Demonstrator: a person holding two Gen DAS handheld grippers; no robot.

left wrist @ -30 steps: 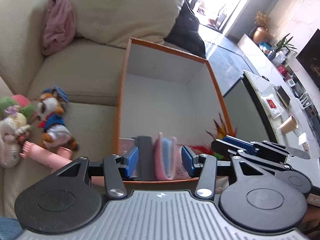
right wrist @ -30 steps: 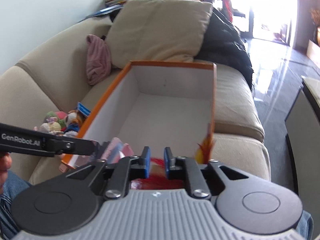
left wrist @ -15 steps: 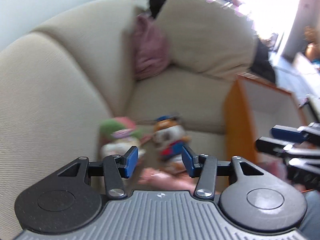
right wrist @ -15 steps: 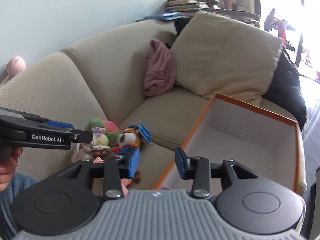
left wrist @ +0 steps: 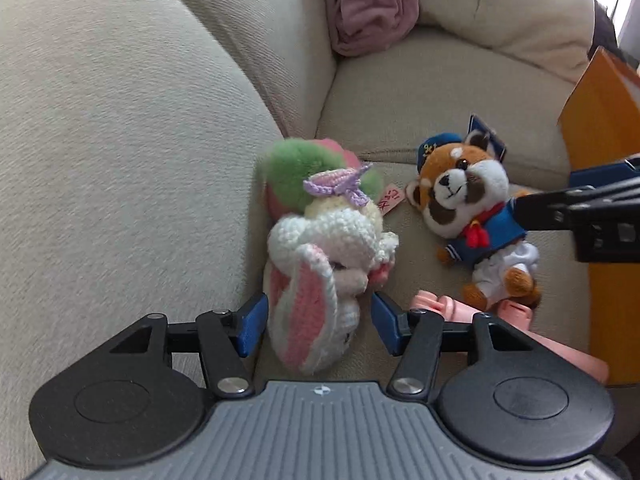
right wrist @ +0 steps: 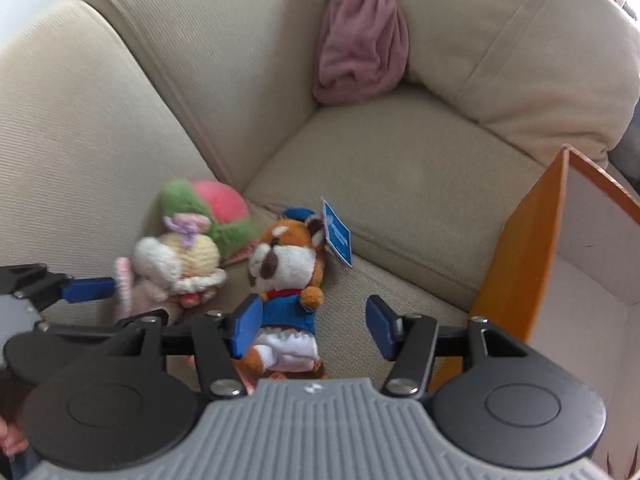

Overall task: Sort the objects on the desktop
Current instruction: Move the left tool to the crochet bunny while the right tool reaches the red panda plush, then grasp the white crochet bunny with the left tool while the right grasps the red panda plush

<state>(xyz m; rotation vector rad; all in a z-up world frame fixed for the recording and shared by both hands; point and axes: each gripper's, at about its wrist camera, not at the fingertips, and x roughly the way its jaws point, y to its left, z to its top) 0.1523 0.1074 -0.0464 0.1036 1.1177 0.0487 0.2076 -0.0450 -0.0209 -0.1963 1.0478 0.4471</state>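
The work surface is a beige sofa [right wrist: 400,152]; its seat cushion carries the toys, with the backrest rising directly behind them. The landmark is the orange box [right wrist: 520,264], open at the top and white inside, standing on the seat.

Layout relative to the box:
- The fox toy [right wrist: 292,280] in a blue sailor suit lies on the seat just beside the box's orange outer wall, with a strip of bare cushion between them.
- The crocheted rabbit [left wrist: 320,264] lies beyond the fox toy, away from the box, against the foot of the backrest. A green and pink plush ball [left wrist: 296,172] touches its head.
- A pink plastic item [left wrist: 472,312] lies at the fox toy's feet, close to the box wall; its shape is partly hidden.
- A pink cloth [right wrist: 360,44] sits in the sofa corner, well apart from the box, beside a large cushion [right wrist: 520,48].

Clearance: the seat between the fox toy and the pink cloth is bare. The backrest limits travel behind the rabbit; the box wall limits travel beside the fox toy.

Grippers:
- Left gripper [left wrist: 316,324]: jaws spread wide, straddling the rabbit's ear and lower body without clear contact.
- Right gripper [right wrist: 312,324]: jaws spread wide over the fox toy's lower body.

Change from one second ago: both grippers were over the box interior, the right one nearly closed; both now face the toys on the seat.
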